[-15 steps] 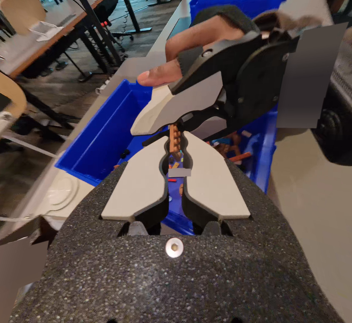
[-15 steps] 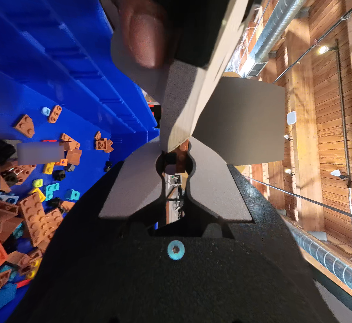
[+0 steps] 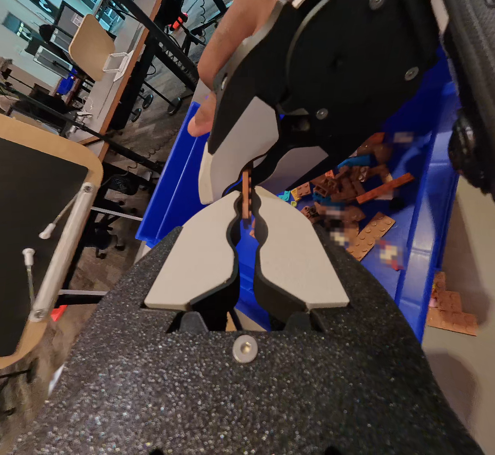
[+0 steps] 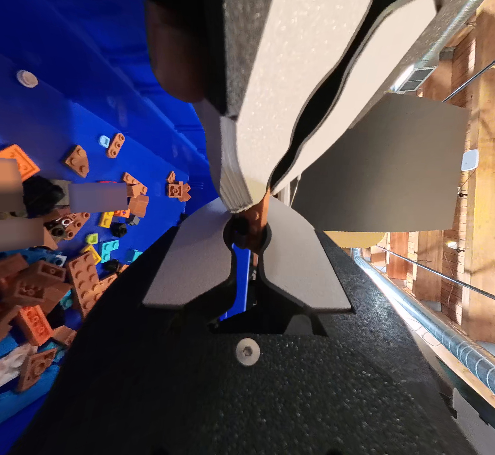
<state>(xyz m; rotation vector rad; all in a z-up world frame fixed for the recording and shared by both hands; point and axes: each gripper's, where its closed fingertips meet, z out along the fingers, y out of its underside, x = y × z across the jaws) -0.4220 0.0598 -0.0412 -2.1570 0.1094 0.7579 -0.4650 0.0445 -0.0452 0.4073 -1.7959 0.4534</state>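
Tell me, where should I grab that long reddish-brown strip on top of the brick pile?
Probably pinch the long reddish-brown strip across its narrow width, near the middle, coming down from above: it lies atop the brick pile, long edges exposed.

Setting: open-plan office or lab workspace.
Desks: long wood-topped desk (image 3: pixel 150 26) on black metal legs, standing in rows; cables hang beneath.
Seating: plywood-backed chair (image 3: pixel 91 45) near the desk; a second chair (image 3: pixel 40 227) with a dark panel and light wood edge close at left.
Floor: grey carpet tile (image 3: pixel 139 131).
Walls: wood-plank cladding (image 4: pixel 479 201) with small fixtures mounted on it.
Services: exposed silver duct (image 4: pixel 417 305), a ventilation grille (image 4: pixel 417 77), thin metal rods.
Work area: pale surface (image 3: pixel 455 361) carrying a blue plastic bin (image 3: pixel 171 185) filled with loose toy building bricks (image 4: pixel 80 281), mostly brown and orange.
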